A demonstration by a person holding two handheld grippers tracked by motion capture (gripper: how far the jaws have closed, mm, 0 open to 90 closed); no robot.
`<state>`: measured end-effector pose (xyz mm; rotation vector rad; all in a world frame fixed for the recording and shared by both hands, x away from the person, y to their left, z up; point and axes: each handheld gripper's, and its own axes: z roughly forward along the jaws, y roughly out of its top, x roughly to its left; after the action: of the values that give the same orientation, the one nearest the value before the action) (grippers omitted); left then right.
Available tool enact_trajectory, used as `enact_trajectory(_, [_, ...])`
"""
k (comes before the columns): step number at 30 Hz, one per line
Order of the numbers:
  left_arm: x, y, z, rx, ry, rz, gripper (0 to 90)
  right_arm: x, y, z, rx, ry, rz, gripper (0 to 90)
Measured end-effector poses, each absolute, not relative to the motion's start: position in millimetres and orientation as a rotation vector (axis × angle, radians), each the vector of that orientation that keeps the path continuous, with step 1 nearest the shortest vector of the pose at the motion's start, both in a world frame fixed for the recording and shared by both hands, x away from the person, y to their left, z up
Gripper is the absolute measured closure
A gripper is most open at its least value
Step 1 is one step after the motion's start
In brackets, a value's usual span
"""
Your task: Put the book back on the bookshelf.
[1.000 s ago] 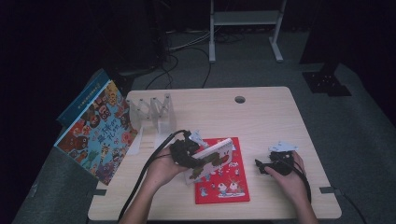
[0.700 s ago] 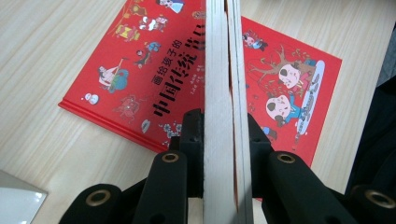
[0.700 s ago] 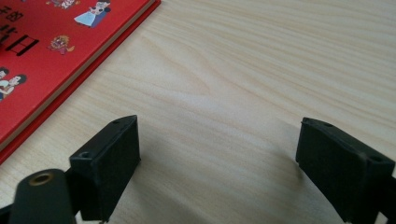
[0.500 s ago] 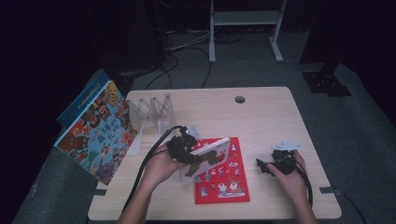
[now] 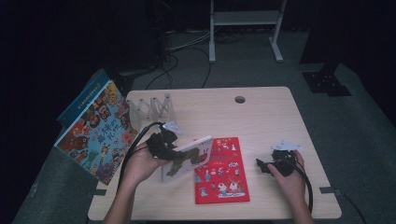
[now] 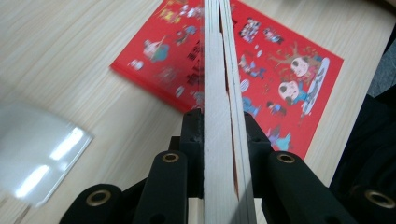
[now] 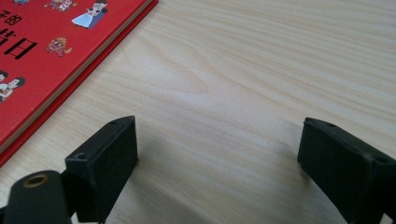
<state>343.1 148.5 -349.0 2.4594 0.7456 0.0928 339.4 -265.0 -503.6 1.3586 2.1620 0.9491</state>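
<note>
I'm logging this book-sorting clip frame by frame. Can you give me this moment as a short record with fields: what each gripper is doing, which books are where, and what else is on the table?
left gripper: shut on the white book, held by its edge, lifted off the table
right gripper: open, nothing between its fingers, low over bare wood to the right of the red book
red book: lying flat on the table, cover up
big picture book: leaning at the table's left edge
clear rack: standing at the back left, with no book in it
</note>
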Motion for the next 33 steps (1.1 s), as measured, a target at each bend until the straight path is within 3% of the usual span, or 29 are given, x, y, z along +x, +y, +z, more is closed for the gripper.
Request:
enact_trajectory(24, [342,244,-334,2.397,1.001,0.178,75.5,340,-265,-504,1.362,2.158,0.949,11.0])
enact_trajectory(33, [360,258,-334,2.375,1.091,0.225,75.5,340,-266,-504,1.362,2.158,0.949,11.1])
